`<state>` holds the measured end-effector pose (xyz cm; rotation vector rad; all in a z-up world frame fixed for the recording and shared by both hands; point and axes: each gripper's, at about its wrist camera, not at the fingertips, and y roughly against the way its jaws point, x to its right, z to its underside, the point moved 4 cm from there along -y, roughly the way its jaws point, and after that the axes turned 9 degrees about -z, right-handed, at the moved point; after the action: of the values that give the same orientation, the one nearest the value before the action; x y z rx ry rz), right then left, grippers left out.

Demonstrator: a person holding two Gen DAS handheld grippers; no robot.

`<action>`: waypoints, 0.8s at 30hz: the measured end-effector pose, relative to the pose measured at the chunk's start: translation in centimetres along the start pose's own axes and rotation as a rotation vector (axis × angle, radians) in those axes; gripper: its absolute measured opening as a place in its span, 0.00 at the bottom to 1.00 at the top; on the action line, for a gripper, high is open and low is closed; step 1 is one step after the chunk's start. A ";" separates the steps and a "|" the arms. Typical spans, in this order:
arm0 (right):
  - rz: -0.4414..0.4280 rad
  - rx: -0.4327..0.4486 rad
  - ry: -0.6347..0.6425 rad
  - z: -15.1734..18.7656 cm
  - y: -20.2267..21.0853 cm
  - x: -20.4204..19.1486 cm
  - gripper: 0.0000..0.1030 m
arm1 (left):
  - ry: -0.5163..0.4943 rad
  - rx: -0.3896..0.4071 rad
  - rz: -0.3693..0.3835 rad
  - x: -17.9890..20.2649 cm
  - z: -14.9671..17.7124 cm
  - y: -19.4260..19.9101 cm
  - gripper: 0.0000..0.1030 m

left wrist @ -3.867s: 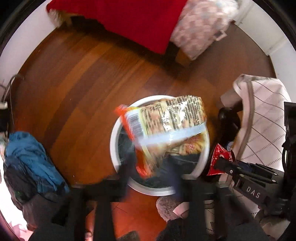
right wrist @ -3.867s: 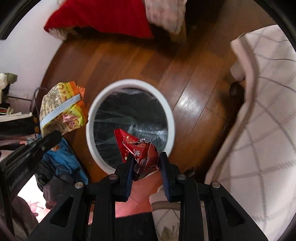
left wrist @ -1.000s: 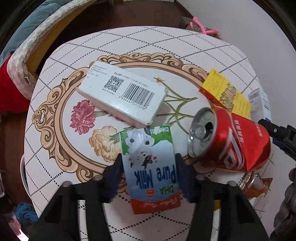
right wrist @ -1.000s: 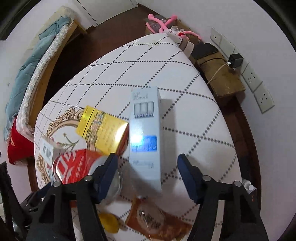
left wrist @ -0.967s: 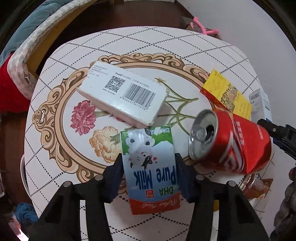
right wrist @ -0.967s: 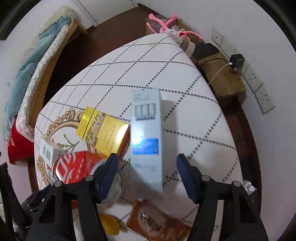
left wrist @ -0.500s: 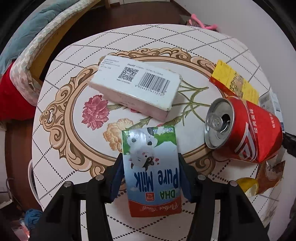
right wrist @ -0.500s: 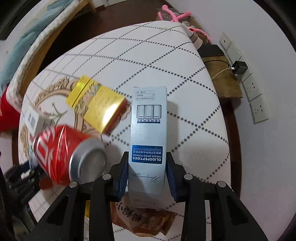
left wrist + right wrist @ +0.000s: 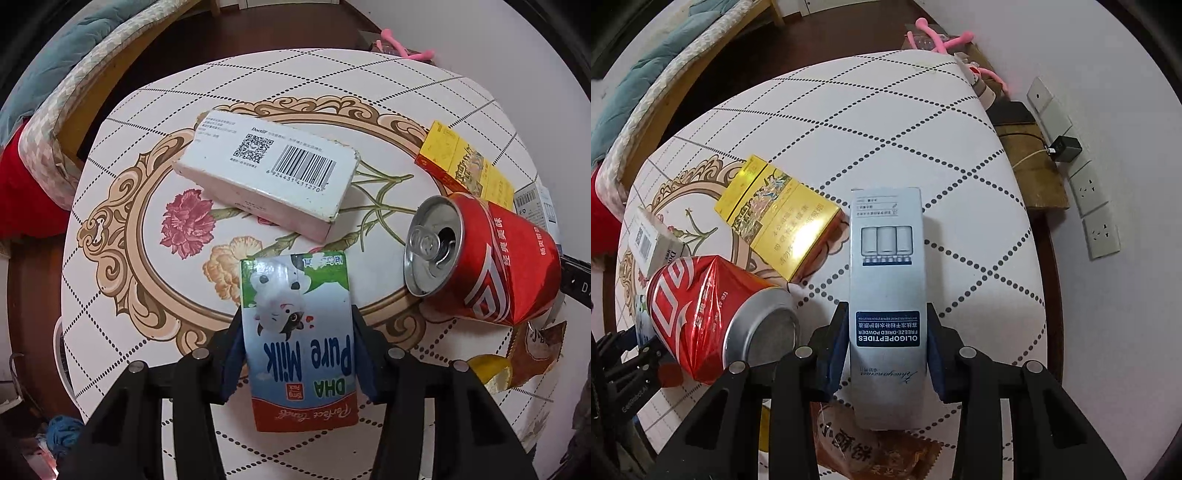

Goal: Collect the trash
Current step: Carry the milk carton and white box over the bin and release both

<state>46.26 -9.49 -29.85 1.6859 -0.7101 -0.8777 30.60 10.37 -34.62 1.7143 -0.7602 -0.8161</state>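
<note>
My left gripper [image 9: 297,354] is shut on a blue, green and red "Pure Milk" carton [image 9: 299,339] and holds it over the round table [image 9: 110,258]. My right gripper [image 9: 886,350] is shut on a tall pale-blue "Oligopeptides" box [image 9: 886,295], held above the table [image 9: 979,221]. A dented red can [image 9: 480,258] lies on its side at the right; it also shows in the right wrist view [image 9: 709,314]. A white barcode box [image 9: 266,173] and a yellow box [image 9: 465,166] [image 9: 783,221] lie on the table.
A brown snack wrapper [image 9: 871,454] and a yellow scrap [image 9: 487,369] lie at the near edge. A bed with teal and red covers [image 9: 44,110] stands at the left. Wall sockets [image 9: 1089,203] and a wooden shelf [image 9: 1030,166] are at the right.
Both grippers have closed on their boxes and lifted them a little. The red can has rolled slightly. Earlier, both grippers were over a white bin with wrappers.
</note>
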 end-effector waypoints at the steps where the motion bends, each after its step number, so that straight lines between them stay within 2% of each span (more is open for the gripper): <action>1: 0.003 0.000 -0.001 0.0 0.0 0.0 0.39 | 0.000 0.002 0.001 0.0 0.0 0.0 0.45; 6: 0.013 -0.001 -0.004 0.0 0.0 -0.1 0.37 | 0.012 0.004 -0.004 -0.3 0.7 0.3 0.44; 11: 0.015 0.034 0.008 0.3 1.1 -0.2 0.36 | 0.029 0.065 -0.019 -1.0 1.3 2.6 0.44; 17: -0.012 0.129 0.039 0.7 5.9 -1.5 0.36 | 0.083 0.189 0.000 -3.7 2.4 9.0 0.44; 20: -0.049 0.191 0.081 1.5 9.4 -3.4 0.36 | 0.113 0.256 0.016 -5.6 3.0 12.7 0.44; 24: -0.119 0.247 0.158 3.5 13.7 -8.1 0.36 | 0.153 0.327 0.022 -9.4 4.3 17.0 0.44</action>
<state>38.49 -8.42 -15.64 2.0108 -0.6346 -0.7513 20.06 11.38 -17.72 2.0291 -0.8392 -0.5586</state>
